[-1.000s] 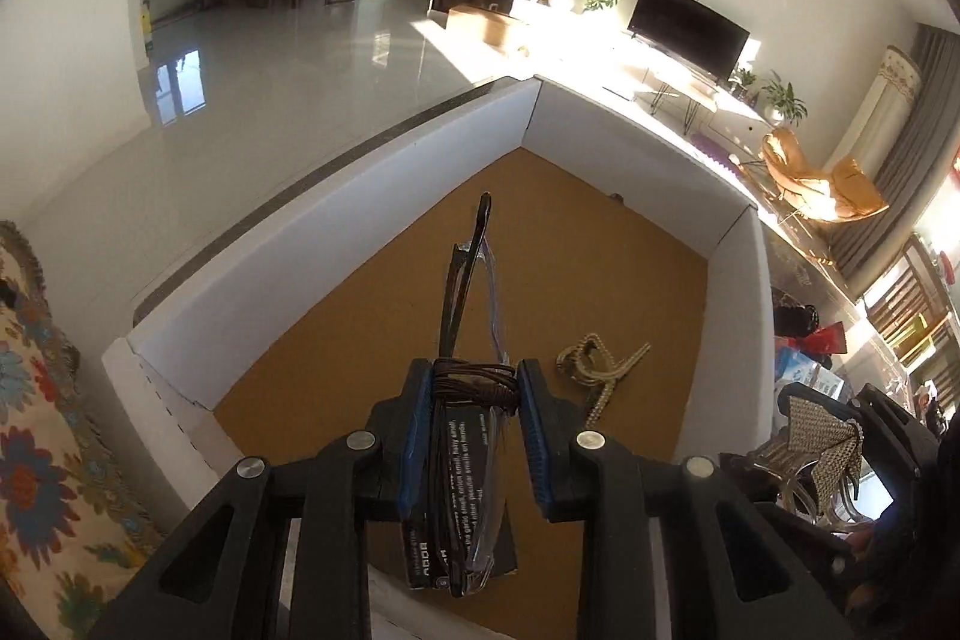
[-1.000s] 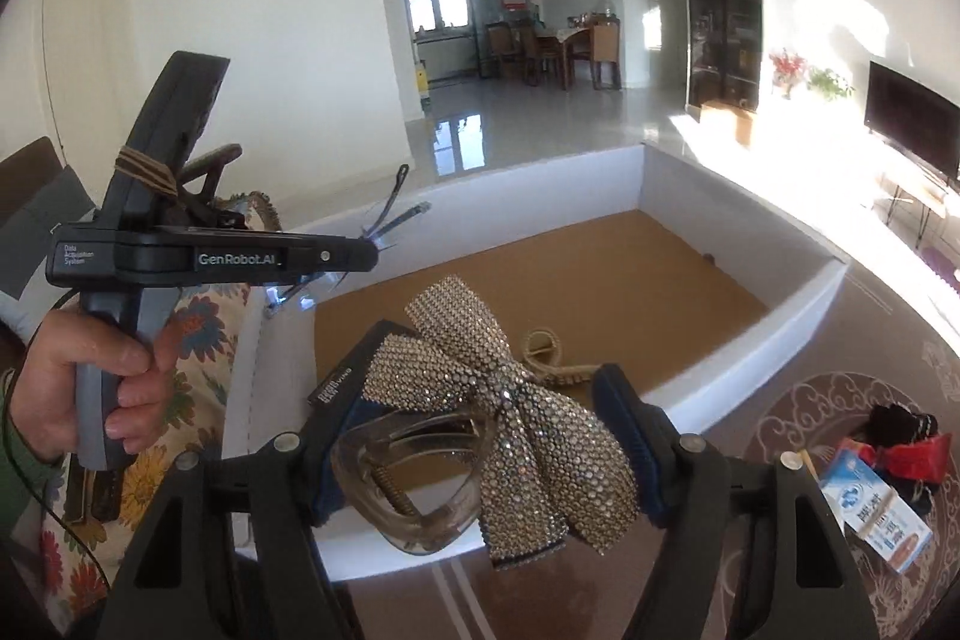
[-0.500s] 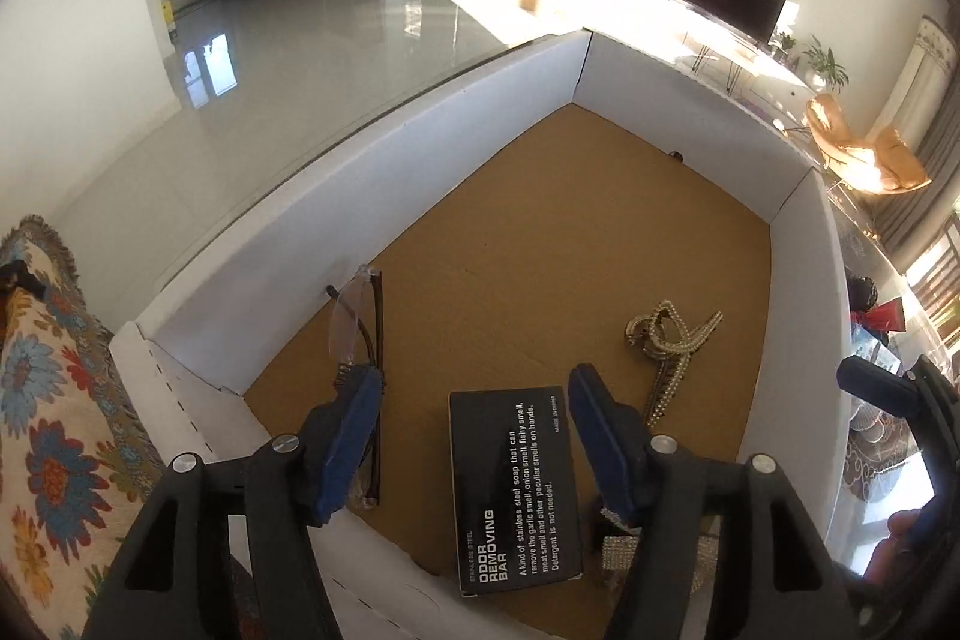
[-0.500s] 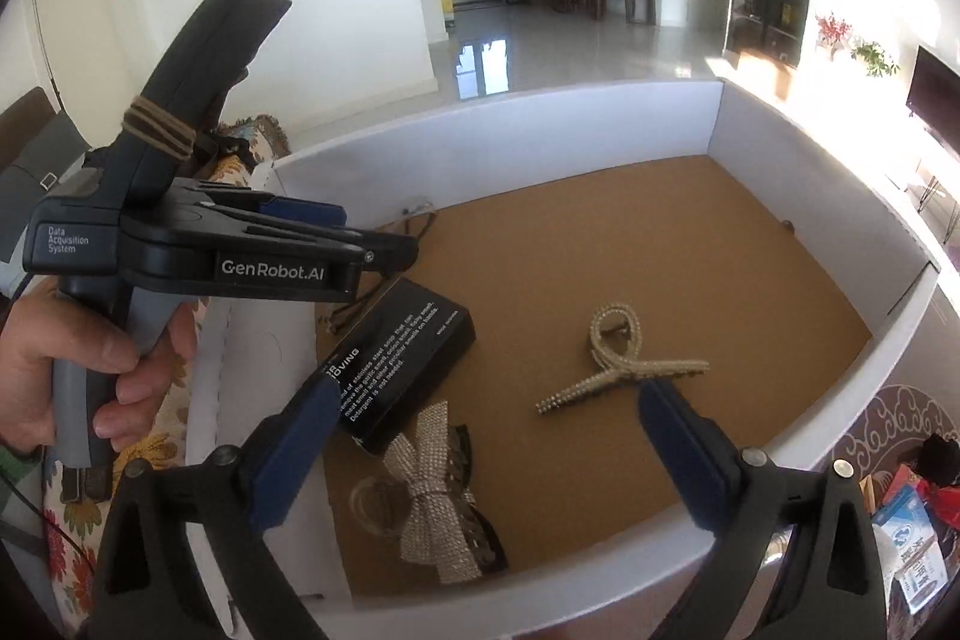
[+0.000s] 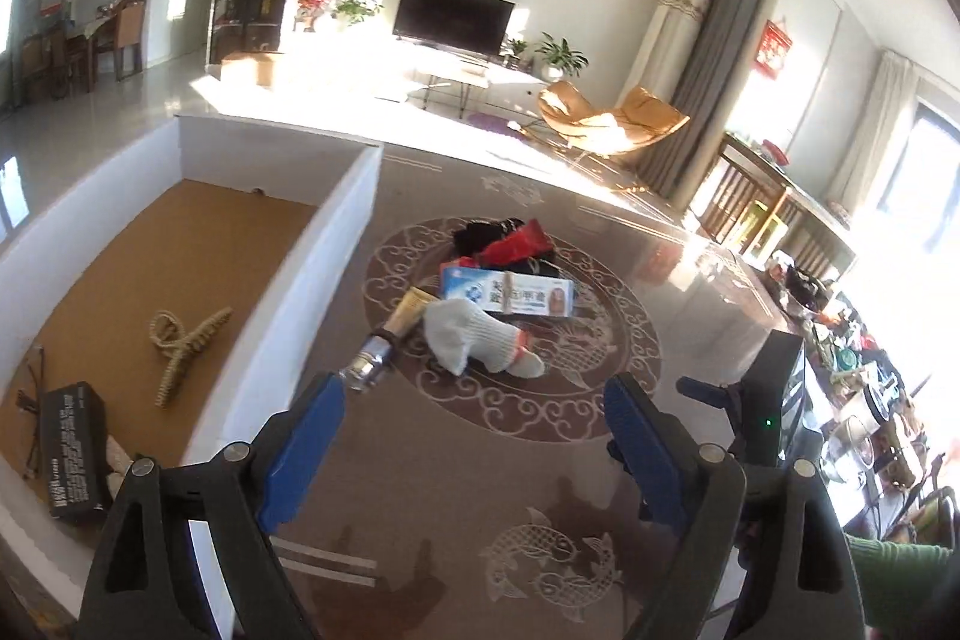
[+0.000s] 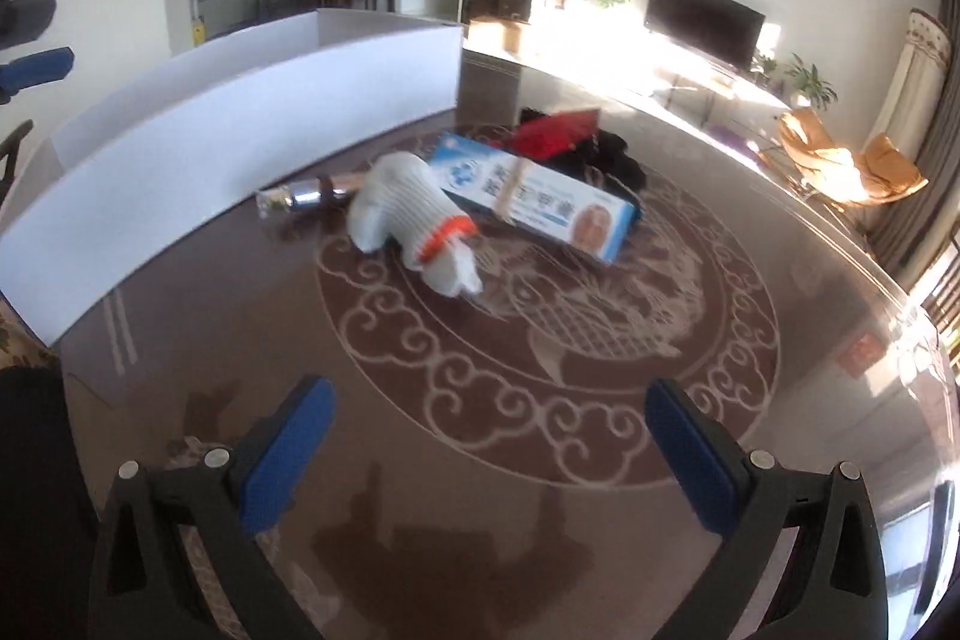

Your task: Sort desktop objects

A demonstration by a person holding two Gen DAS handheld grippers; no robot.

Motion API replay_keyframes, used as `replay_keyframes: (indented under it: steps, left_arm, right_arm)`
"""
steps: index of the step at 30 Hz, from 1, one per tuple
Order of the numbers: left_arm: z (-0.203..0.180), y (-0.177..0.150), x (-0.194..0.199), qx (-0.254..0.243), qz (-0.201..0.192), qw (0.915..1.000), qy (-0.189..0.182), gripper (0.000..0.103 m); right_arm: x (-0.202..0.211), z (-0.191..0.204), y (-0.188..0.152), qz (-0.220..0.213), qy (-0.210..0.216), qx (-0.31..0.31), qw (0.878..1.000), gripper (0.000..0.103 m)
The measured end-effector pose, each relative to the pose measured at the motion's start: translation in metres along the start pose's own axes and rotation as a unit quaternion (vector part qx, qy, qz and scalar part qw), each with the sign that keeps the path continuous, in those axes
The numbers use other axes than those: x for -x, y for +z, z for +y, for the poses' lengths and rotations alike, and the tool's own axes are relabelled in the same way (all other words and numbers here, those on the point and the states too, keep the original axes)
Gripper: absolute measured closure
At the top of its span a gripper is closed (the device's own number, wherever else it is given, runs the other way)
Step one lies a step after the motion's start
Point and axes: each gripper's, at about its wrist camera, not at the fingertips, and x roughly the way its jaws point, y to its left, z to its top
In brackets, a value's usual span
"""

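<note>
One white glove (image 6: 414,220), one toothpaste box (image 6: 534,196).

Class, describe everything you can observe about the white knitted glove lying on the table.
The white glove looks like knitted cotton, ribbed, with an orange band near its cuff. It lies crumpled and bunched on the patterned table, outside the white box. It overlaps the tube with the silver cap and touches the blue-and-white carton. Neither claw touches it.
</note>
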Motion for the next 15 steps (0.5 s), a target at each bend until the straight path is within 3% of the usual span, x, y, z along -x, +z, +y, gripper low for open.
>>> replay_keyframes:
  steps: [4,8,15]
  left_arm:
    - [-0.049,-0.032,-0.064,-0.042,0.064,0.9970,0.010,0.015]
    - [-0.052,-0.060,-0.112,-0.041,0.119,0.9913,0.038,0.015]
    - [-0.031,-0.082,-0.128,-0.051,0.128,0.9868,0.086,0.015]
  right_arm:
    - [0.004,-0.044,-0.037,0.027,-0.038,-0.050,0.998,0.000]
    - [0.002,-0.054,-0.052,0.043,-0.042,-0.065,0.996,0.000]
    - [-0.010,-0.042,-0.052,0.048,-0.033,-0.067,0.996,0.000]
